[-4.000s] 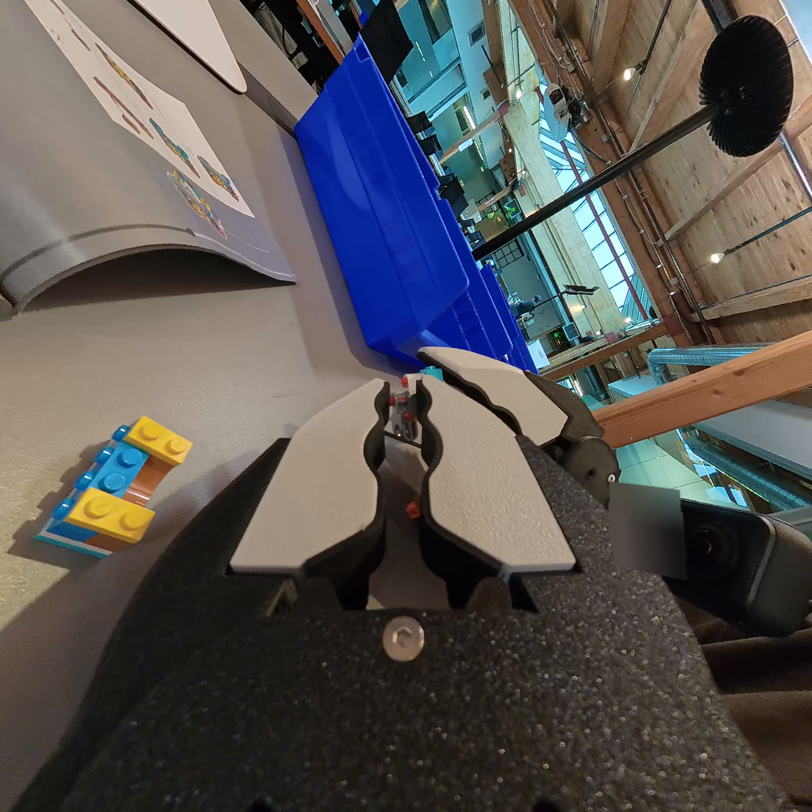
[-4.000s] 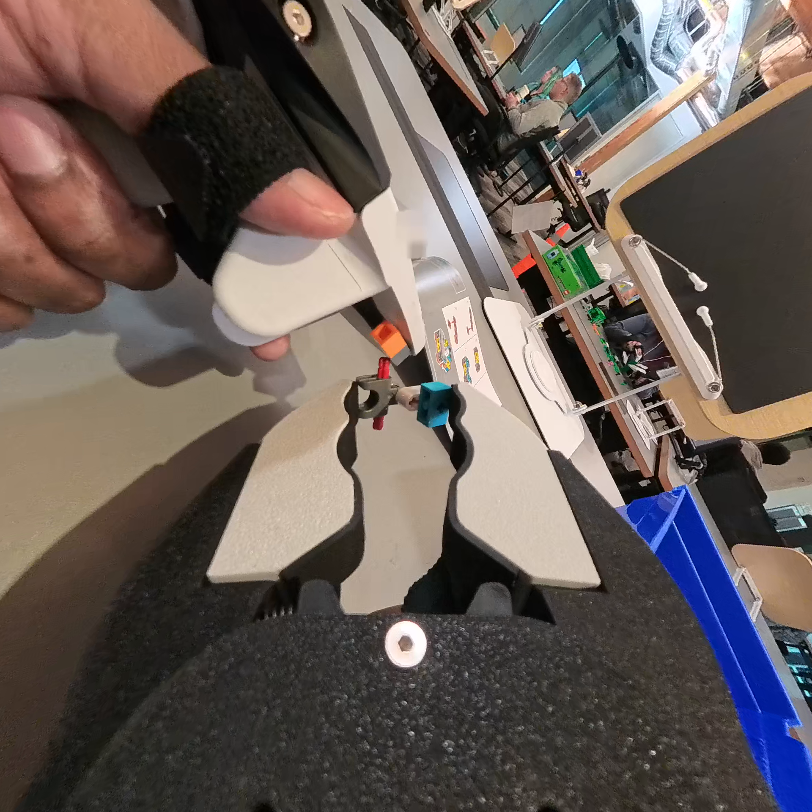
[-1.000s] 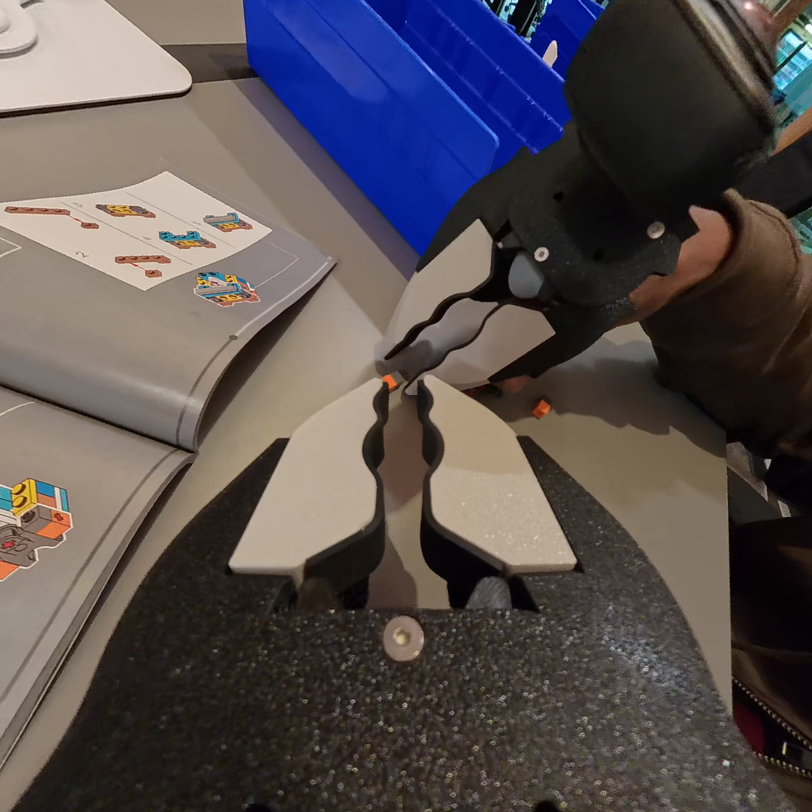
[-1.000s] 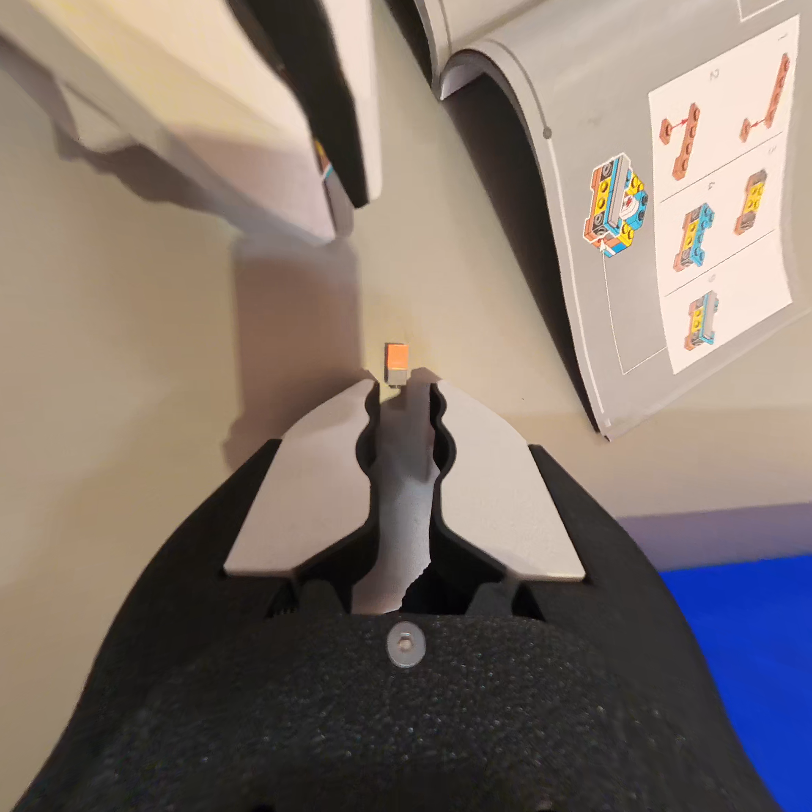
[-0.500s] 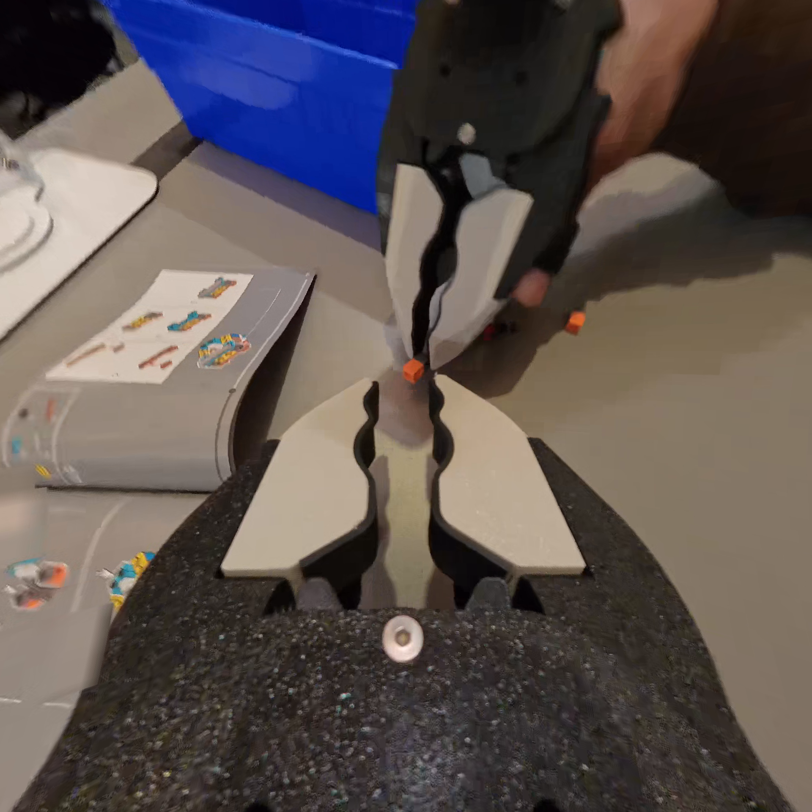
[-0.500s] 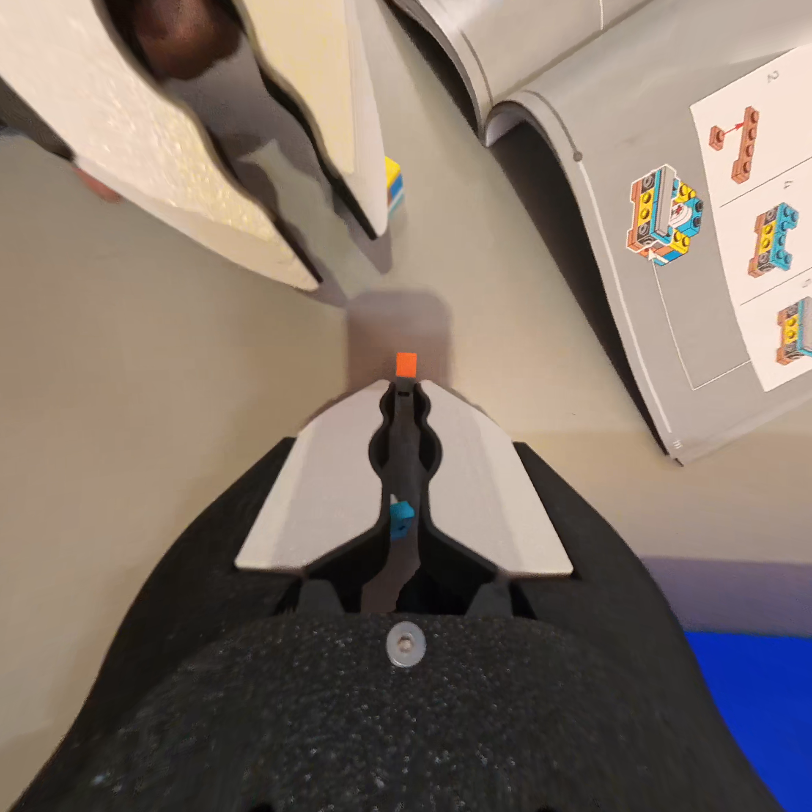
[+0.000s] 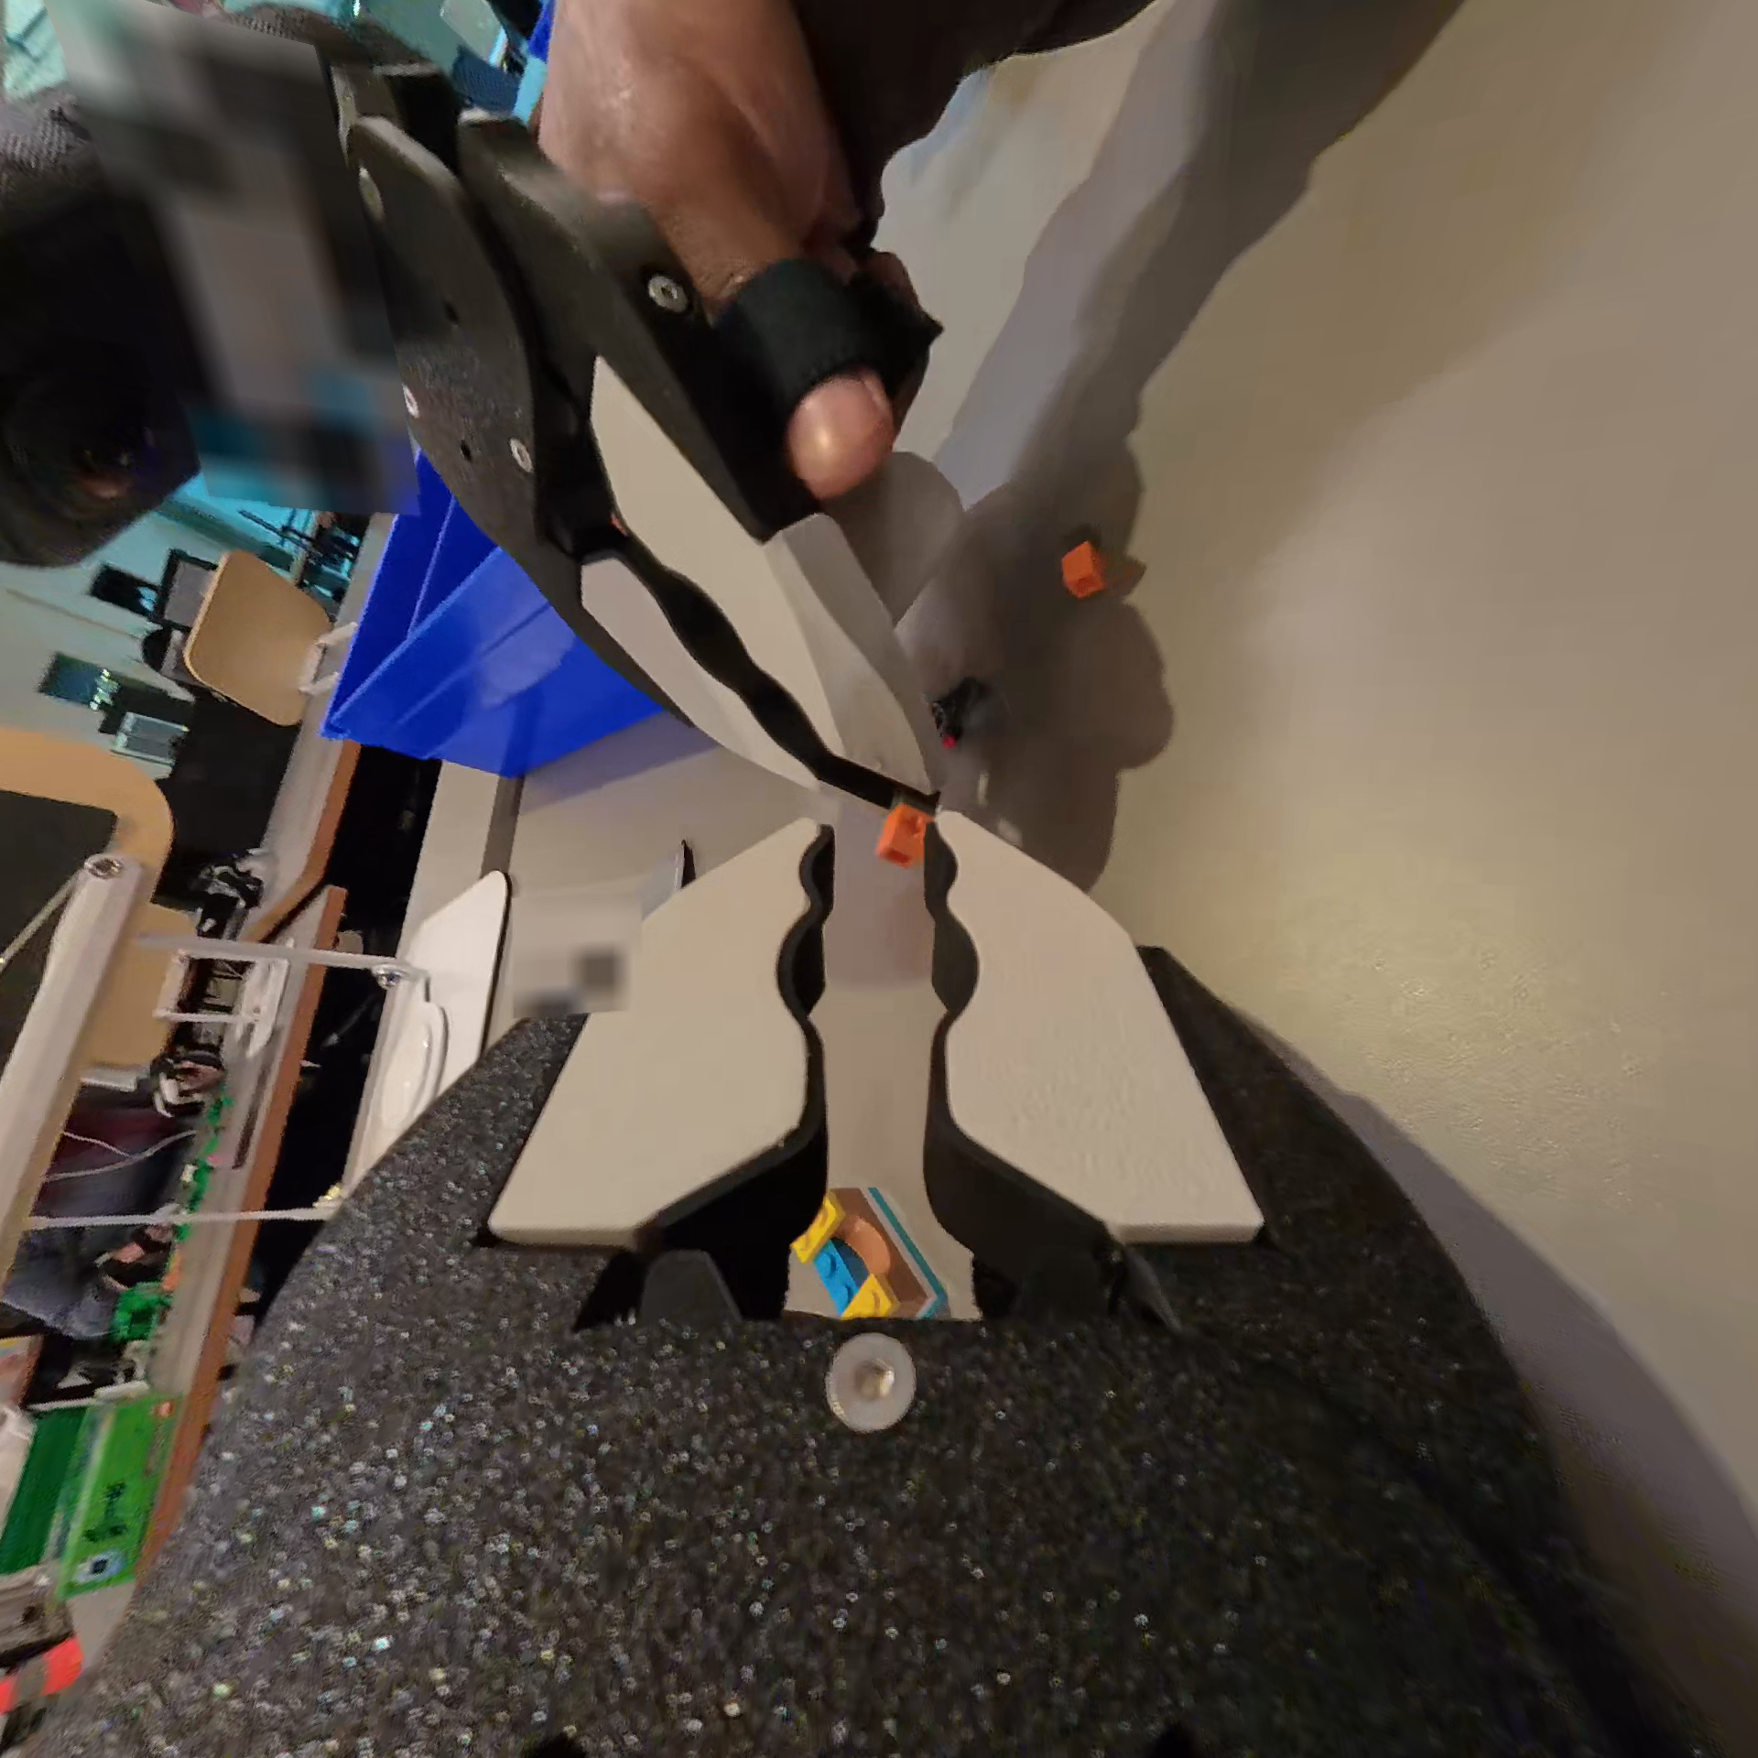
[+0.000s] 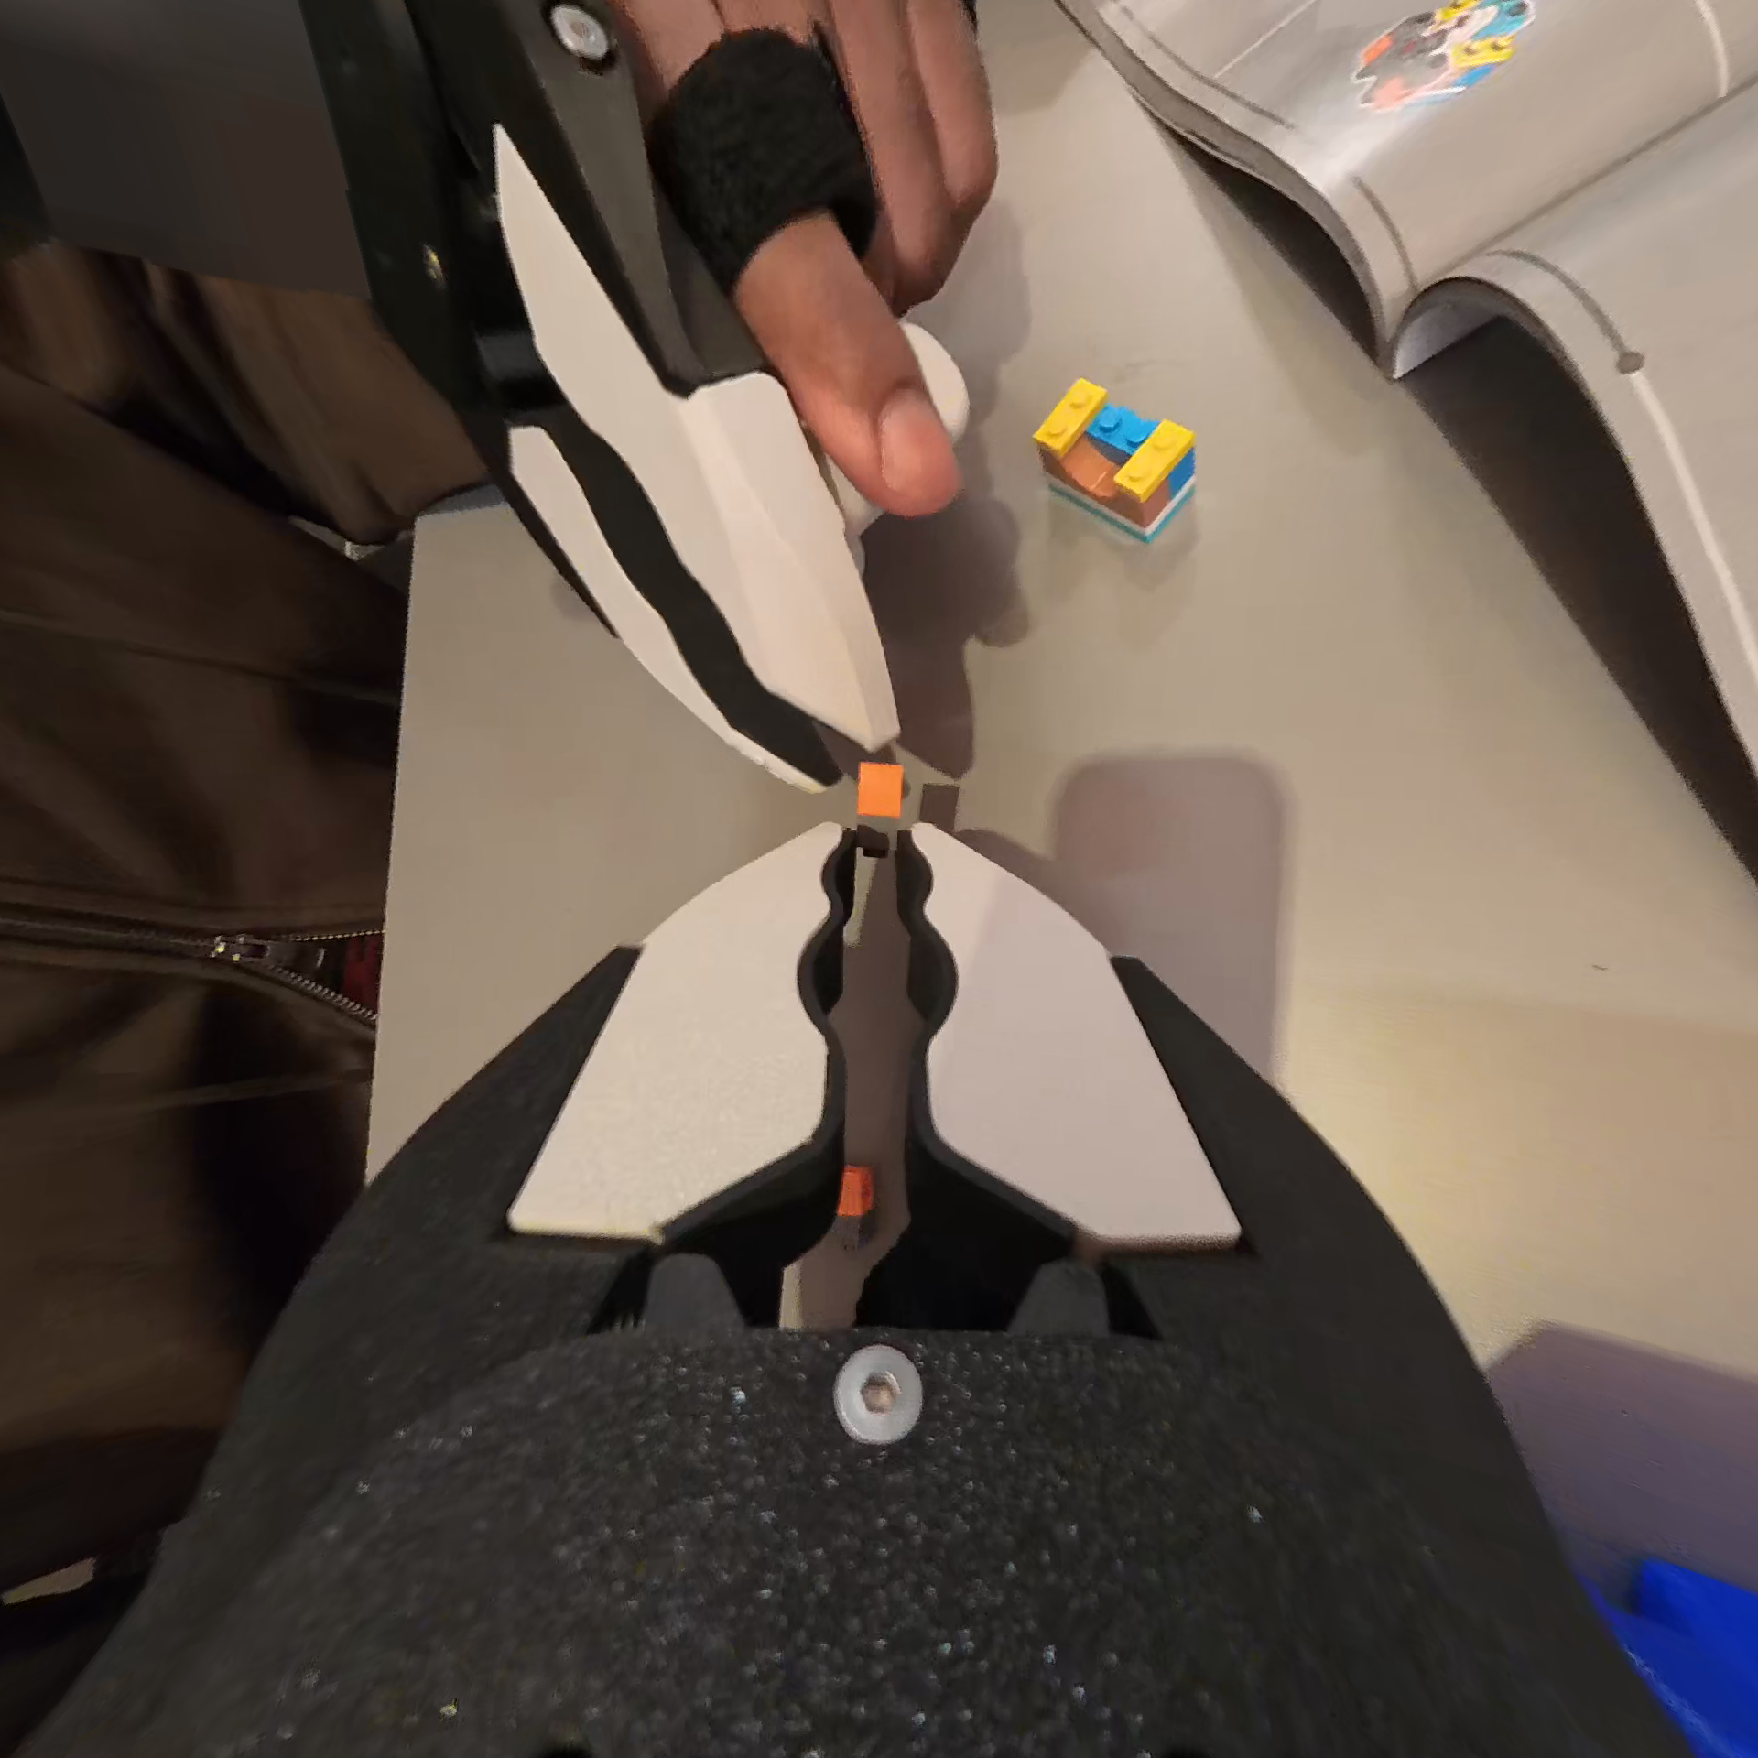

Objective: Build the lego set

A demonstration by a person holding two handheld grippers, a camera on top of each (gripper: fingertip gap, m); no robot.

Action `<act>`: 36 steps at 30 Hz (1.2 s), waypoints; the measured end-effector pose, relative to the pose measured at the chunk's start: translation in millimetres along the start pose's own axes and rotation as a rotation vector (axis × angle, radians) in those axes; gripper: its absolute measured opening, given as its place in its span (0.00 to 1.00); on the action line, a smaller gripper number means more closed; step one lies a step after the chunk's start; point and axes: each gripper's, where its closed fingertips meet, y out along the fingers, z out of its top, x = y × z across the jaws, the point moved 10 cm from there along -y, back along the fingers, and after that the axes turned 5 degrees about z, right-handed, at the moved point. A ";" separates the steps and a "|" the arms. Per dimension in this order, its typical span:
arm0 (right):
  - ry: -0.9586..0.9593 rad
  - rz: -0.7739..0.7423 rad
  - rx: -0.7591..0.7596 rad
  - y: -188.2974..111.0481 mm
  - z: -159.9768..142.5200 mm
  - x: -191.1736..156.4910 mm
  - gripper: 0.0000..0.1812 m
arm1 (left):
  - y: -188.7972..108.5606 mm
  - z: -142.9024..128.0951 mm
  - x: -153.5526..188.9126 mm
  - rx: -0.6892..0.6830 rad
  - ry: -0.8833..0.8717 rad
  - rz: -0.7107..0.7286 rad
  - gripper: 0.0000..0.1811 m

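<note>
Hovering at twelve o'clock off the parted left gripper (image 7: 877, 837), the orange brick (image 7: 902, 833) sits clamped in the right gripper (image 8: 873, 837).

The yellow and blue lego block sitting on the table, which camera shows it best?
The right wrist view. There the yellow and blue lego block stands in full sight on the grey table, near the open instruction booklet. The left wrist view shows only a slice of it, low in the gap behind that gripper's fingers.
</note>
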 end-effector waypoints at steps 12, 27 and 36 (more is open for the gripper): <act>0.018 0.078 0.021 2.7 -1.0 -1.6 0.04 | 3.3 1.1 9.6 -0.012 0.112 -0.017 0.08; -0.454 -0.419 0.376 -33.9 -7.1 -31.6 0.12 | -5.2 -9.8 -36.6 0.221 -0.915 -0.055 0.04; -0.775 -0.946 0.381 -6.4 -9.3 -49.9 0.14 | 8.7 -27.9 -31.1 0.609 -1.732 -0.259 0.04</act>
